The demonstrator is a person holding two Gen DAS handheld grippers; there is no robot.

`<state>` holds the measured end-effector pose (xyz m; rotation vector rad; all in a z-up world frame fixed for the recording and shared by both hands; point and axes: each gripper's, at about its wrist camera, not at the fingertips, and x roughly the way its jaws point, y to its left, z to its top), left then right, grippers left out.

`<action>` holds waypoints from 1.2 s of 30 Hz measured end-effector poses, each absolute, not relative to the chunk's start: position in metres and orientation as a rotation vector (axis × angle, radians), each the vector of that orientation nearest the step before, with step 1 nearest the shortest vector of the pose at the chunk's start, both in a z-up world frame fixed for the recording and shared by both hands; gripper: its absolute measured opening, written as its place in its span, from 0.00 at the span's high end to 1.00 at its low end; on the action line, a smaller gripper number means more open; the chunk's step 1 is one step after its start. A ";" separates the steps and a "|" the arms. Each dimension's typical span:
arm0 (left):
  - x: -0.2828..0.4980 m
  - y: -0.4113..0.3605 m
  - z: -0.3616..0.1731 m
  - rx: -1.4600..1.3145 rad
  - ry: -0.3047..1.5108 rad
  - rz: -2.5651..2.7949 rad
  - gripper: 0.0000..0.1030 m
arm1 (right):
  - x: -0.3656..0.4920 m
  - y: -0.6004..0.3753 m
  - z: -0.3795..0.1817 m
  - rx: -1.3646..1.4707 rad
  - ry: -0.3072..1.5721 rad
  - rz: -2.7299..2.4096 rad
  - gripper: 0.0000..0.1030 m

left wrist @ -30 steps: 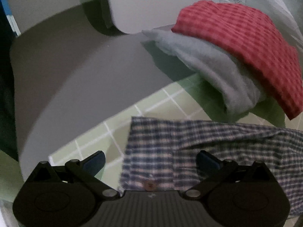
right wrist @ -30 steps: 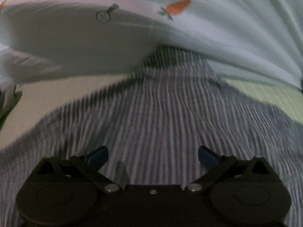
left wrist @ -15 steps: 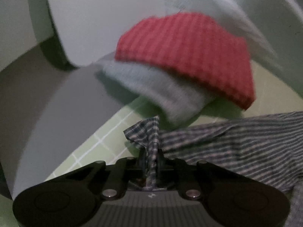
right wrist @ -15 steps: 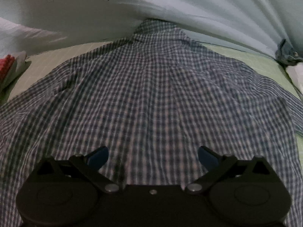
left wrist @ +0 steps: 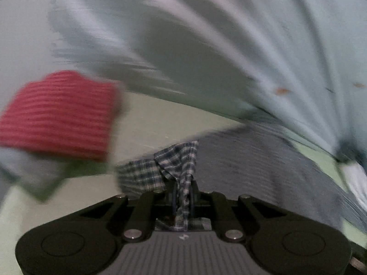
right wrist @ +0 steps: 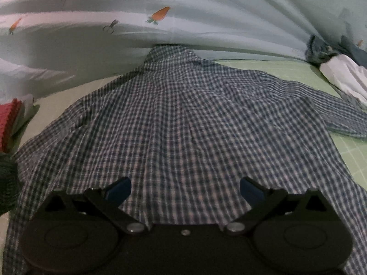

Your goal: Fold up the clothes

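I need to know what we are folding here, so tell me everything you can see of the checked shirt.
The checked shirt is thin woven cloth in a small blue and white check. It lies spread and creased on the green gridded sheet, its collar end under the carrot-print bedding. The left gripper is shut on a bunched edge of it. The right gripper stands open above the cloth.

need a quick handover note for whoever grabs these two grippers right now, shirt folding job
Left gripper: shut on a bunched edge of the checked shirt, lifted off the bed.
Right gripper: open, above the shirt, holding nothing.
Shirt lies spread flat, collar toward the carrot-print quilt. Folded red cloth sits on a stack at the left.
Done: one edge gripped. Left: every fold.
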<state>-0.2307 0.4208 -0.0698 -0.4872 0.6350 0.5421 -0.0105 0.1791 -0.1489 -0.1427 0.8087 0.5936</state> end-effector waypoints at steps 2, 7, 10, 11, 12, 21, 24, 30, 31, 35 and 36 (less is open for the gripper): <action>-0.216 0.405 -0.073 -0.455 0.669 0.483 0.69 | -0.011 0.174 -0.149 -0.133 0.813 0.579 0.01; -0.203 0.396 -0.083 -0.436 0.758 0.520 0.11 | -0.009 0.168 -0.148 -0.144 0.805 0.555 0.00; -0.206 0.404 -0.089 -0.427 0.801 0.587 0.07 | -0.008 0.167 -0.147 -0.138 0.802 0.558 0.00; -0.208 0.405 -0.089 -0.424 0.813 0.616 0.06 | -0.007 0.167 -0.147 -0.136 0.802 0.561 0.00; -0.211 0.406 -0.091 -0.425 0.826 0.642 0.06 | -0.007 0.168 -0.147 -0.134 0.804 0.567 0.00; -0.236 0.431 -0.128 -0.484 1.033 0.795 0.03 | -0.013 0.202 -0.144 -0.109 0.883 0.635 0.01; -0.242 0.437 -0.138 -0.517 1.066 0.806 0.03 | -0.016 0.220 -0.146 -0.067 0.936 0.731 0.05; -0.245 0.443 -0.145 -0.526 1.090 0.815 0.03 | -0.030 0.262 -0.146 0.031 1.006 0.927 0.20; -0.243 0.442 -0.146 -0.525 1.092 0.816 0.03 | -0.033 0.268 -0.145 0.037 1.010 0.947 0.20; -0.239 0.443 -0.154 -0.530 1.119 0.811 0.03 | -0.044 0.295 -0.142 0.032 1.027 0.991 0.21; -0.238 0.443 -0.156 -0.530 1.127 0.808 0.03 | -0.046 0.301 -0.142 0.032 1.035 0.993 0.21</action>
